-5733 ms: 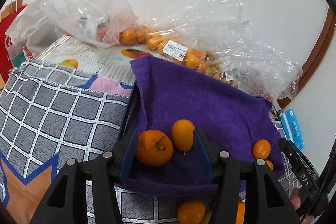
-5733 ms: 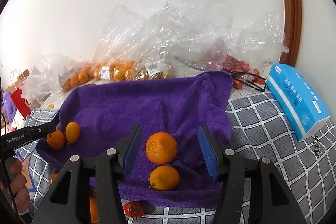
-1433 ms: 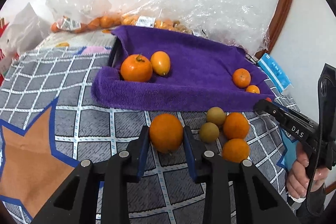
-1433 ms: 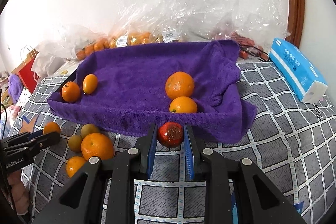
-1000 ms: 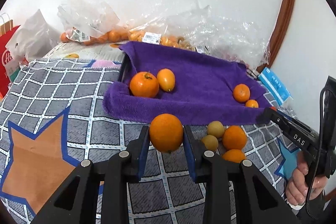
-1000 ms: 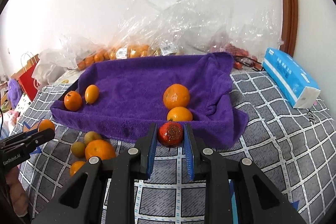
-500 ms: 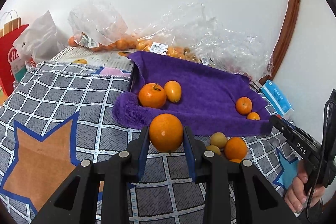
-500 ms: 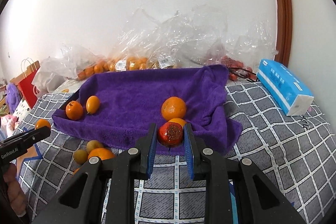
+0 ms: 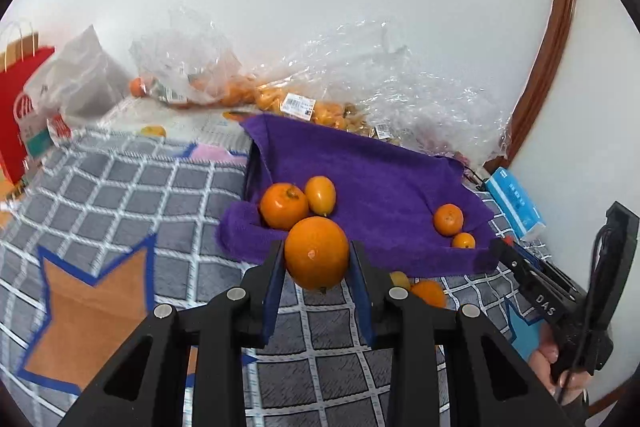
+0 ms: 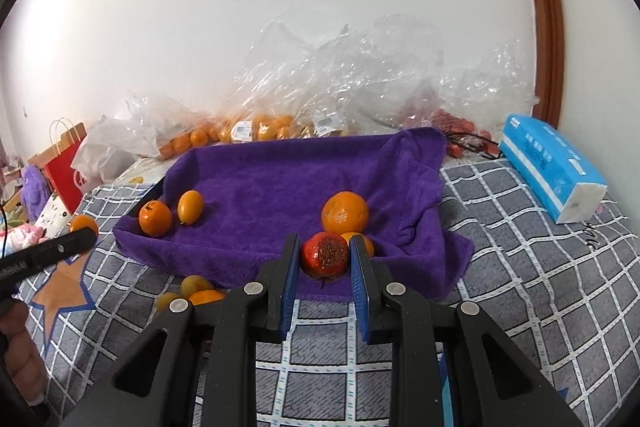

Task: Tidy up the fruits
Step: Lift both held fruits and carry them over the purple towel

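Checkered blanket [image 9: 120,187], left gripper [image 9: 316,259] clamping orange [image 9: 316,253], right gripper [image 10: 324,259] clamping red fruit [image 10: 325,255]

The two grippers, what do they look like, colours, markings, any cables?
Both the left gripper and right gripper are matte black with blue finger pads and silver screws. The right's side reads "DAS" and trails a black cable; the left's lettering is too cut off to read. Bare hands, no sleeves visible.

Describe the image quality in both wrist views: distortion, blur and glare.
Left wrist view: strong fisheye bending with black corners; red bag at the left edge is smeared; held orange is sharp. Right wrist view: same bending; door frame curves; plastic bags glint; red fruit is crisp.
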`<state>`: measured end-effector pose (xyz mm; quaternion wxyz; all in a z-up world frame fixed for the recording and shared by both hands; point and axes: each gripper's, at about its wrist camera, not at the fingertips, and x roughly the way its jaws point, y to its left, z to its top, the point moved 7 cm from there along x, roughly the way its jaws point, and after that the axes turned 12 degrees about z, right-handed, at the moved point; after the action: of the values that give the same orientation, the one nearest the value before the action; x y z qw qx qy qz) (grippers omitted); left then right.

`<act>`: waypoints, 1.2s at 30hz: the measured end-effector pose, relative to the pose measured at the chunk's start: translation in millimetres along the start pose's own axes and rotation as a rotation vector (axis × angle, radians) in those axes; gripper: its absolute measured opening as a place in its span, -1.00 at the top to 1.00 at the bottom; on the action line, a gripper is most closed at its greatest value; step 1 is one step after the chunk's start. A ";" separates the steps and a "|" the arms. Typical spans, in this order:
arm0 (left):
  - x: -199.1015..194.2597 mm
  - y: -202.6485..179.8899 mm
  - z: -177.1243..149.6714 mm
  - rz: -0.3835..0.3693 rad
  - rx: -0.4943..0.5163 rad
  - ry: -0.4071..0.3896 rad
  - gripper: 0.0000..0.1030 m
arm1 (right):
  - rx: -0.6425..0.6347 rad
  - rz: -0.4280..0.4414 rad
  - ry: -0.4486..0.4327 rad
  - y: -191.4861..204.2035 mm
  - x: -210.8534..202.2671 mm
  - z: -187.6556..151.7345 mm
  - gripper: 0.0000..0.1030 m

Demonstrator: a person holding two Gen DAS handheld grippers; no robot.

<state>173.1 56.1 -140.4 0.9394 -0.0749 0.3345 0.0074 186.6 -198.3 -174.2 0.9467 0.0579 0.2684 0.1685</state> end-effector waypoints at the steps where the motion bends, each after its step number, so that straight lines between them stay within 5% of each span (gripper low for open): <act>1: -4.0 0.2 4.7 0.003 0.006 -0.008 0.42 | -0.010 -0.010 -0.004 2.8 -0.5 2.9 0.52; 8: -3.8 -13.3 37.2 0.000 0.028 -0.054 0.42 | -0.062 0.001 0.000 26.2 -2.1 41.1 0.52; 16: 43.1 -35.0 58.7 -0.052 0.005 -0.026 0.42 | -0.033 0.033 -0.028 28.4 20.2 79.8 0.52; 21: 66.7 -25.6 48.5 -0.049 -0.030 0.015 0.42 | 0.032 0.040 -0.019 11.1 42.9 62.8 0.52; 25: 66.6 -24.3 47.0 0.002 0.002 -0.035 0.42 | 0.018 0.015 0.049 6.9 55.3 45.9 0.52; 36: 79.2 -28.2 36.4 -0.023 -0.021 0.005 0.42 | 0.068 0.088 0.193 10.9 85.1 19.0 0.52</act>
<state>259.2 30.7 -158.6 0.9377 -0.0887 0.3358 -0.0001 261.5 -158.7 -197.5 0.9056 0.0850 0.3610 0.2055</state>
